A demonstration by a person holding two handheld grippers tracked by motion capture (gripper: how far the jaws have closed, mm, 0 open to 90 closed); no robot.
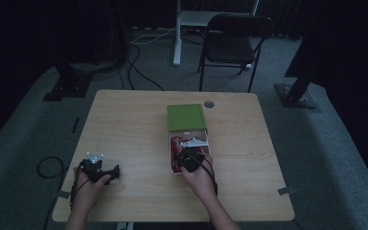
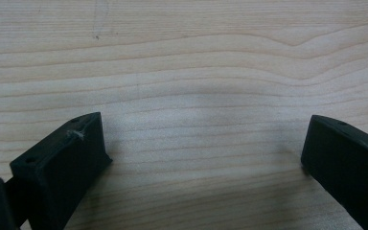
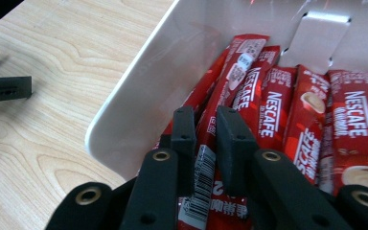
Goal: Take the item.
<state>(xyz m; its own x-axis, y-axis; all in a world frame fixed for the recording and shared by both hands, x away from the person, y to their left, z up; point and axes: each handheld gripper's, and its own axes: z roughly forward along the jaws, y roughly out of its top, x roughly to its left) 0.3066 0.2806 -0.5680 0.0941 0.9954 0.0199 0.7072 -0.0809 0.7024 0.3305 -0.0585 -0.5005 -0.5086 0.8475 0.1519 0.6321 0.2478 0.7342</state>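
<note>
A white box [image 3: 139, 100] holds several red Nescafe sachets [image 3: 350, 120] lying side by side. My right gripper [image 3: 206, 115] reaches into the box at its left side, and its two black jaws are shut on one red sachet [image 3: 230, 81] that runs up between them. From above, the right gripper [image 1: 190, 158] sits over the near end of the white box [image 1: 171, 143], whose green lid [image 1: 187, 117] is slid toward the far side. My left gripper [image 2: 203, 132] rests low over bare wood with its jaws wide apart and nothing between them; it sits at the table's near left [image 1: 100, 168].
The wooden table [image 1: 134, 129] has a small round grey cap [image 1: 209, 104] beyond the green lid. A black chair [image 1: 232, 43] and a white desk leg [image 1: 177, 33] stand past the far edge. The left gripper's jaws [image 3: 7, 88] show far off in the right gripper view.
</note>
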